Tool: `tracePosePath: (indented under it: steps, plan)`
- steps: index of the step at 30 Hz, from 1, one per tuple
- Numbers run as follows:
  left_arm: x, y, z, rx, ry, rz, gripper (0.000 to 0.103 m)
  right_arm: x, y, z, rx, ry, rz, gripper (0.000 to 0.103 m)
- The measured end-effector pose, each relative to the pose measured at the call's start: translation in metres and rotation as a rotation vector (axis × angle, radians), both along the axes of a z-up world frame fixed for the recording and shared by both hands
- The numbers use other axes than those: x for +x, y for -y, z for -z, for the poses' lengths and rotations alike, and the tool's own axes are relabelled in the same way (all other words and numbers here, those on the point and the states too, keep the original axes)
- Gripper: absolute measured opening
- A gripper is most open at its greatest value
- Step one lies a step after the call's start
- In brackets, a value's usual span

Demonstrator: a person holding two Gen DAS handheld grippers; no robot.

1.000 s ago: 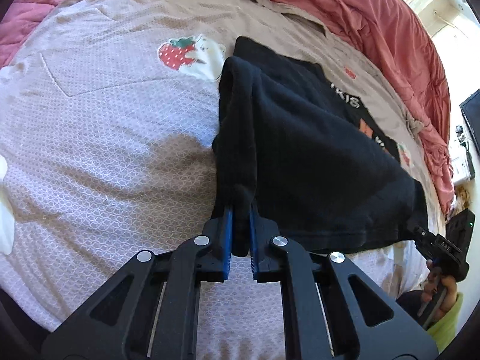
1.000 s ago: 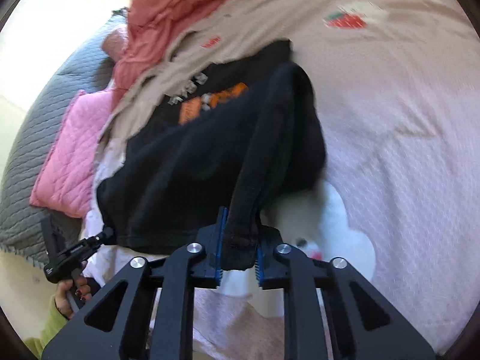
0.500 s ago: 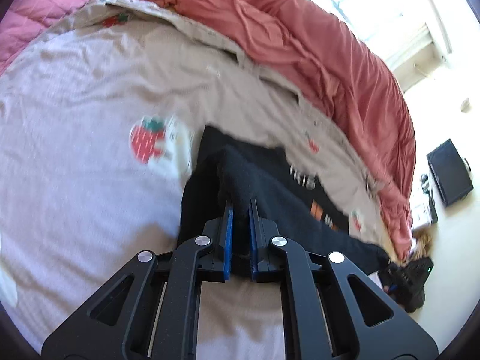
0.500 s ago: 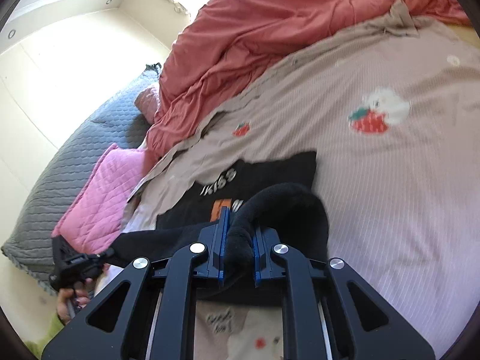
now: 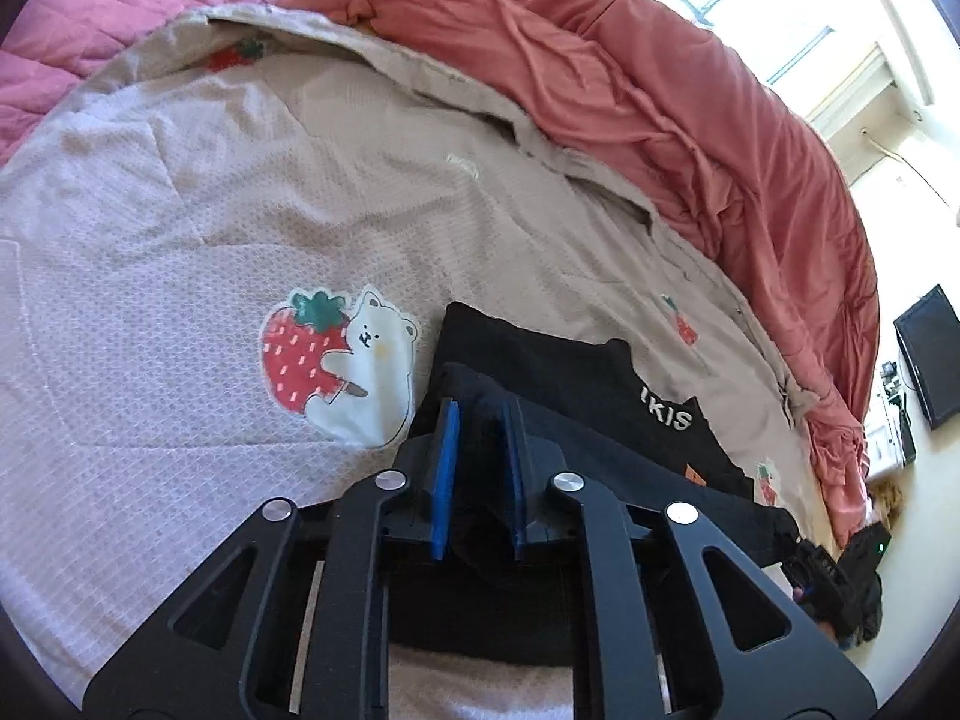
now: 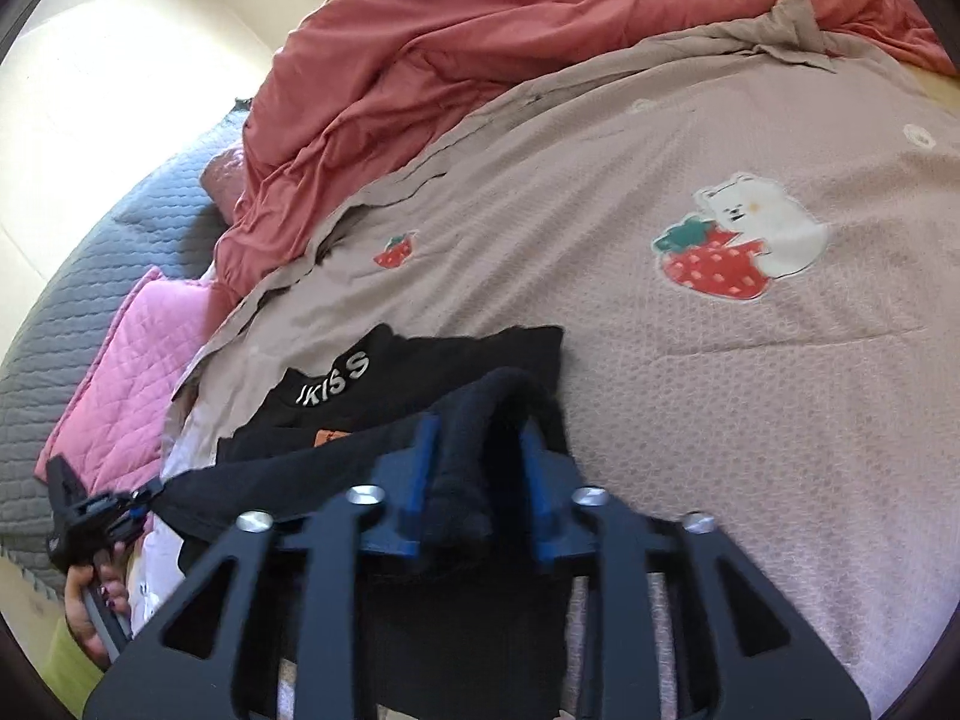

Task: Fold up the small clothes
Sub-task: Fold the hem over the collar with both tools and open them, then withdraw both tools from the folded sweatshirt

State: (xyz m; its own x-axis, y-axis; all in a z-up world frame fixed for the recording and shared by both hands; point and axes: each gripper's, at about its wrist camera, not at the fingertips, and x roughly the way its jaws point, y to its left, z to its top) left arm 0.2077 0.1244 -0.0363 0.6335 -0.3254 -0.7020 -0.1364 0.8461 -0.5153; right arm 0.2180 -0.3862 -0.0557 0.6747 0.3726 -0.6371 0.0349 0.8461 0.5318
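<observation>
Spread over the bed is a mauve strawberry-bear blanket [image 5: 180, 252], with a rust-red duvet [image 5: 660, 120] bunched along its far side and our black T-shirt [image 5: 576, 372] lying just ahead, its long axis running between our two claws. Our left claw [image 5: 480, 456] and right claw [image 6: 480, 480] both stand spread, the folded-over hem lying loose between the blue pads, though dark cloth makes contact hard to judge. Nothing blocks backing out; only the hem might snag.
</observation>
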Motion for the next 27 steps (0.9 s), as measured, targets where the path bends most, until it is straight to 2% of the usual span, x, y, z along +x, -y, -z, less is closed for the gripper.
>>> tracePosePath:
  steps: [1, 3, 7, 10, 12, 14, 18, 20, 24, 27]
  plan:
    - [-0.009, 0.0, -0.003, 0.013, 0.016, -0.005, 0.017, -0.002, 0.003, -0.003, -0.001, 0.004, 0.017, 0.05]
    - [-0.022, 0.002, -0.007, 0.034, 0.031, -0.008, 0.018, -0.007, 0.011, -0.011, 0.0, 0.025, 0.056, 0.051]
    - [-0.053, 0.027, -0.008, 0.095, 0.029, 0.081, 0.018, -0.016, 0.009, -0.03, -0.058, 0.05, 0.048, 0.051]
    - [-0.065, 0.057, 0.004, 0.083, -0.008, 0.179, 0.018, -0.025, -0.011, -0.049, -0.116, 0.115, -0.071, 0.048]
    - [-0.066, 0.077, 0.01, 0.104, -0.015, 0.226, 0.018, -0.034, -0.034, -0.061, -0.174, 0.174, -0.206, 0.047]
    - [-0.064, 0.098, 0.016, 0.139, -0.019, 0.276, 0.018, -0.039, -0.052, -0.062, -0.197, 0.186, -0.324, 0.047]
    - [-0.051, 0.136, 0.026, 0.189, -0.028, 0.354, 0.022, -0.042, -0.096, -0.04, -0.231, 0.081, -0.572, 0.047]
    - [-0.045, 0.149, 0.029, 0.186, -0.031, 0.372, 0.022, -0.042, -0.109, -0.026, -0.27, 0.014, -0.638, 0.047]
    - [-0.025, 0.173, 0.028, 0.221, -0.02, 0.403, 0.03, -0.036, -0.106, -0.02, -0.258, -0.022, -0.613, 0.048]
    - [-0.004, 0.179, 0.023, 0.23, -0.011, 0.4, 0.03, -0.033, -0.098, -0.021, -0.233, -0.002, -0.583, 0.048]
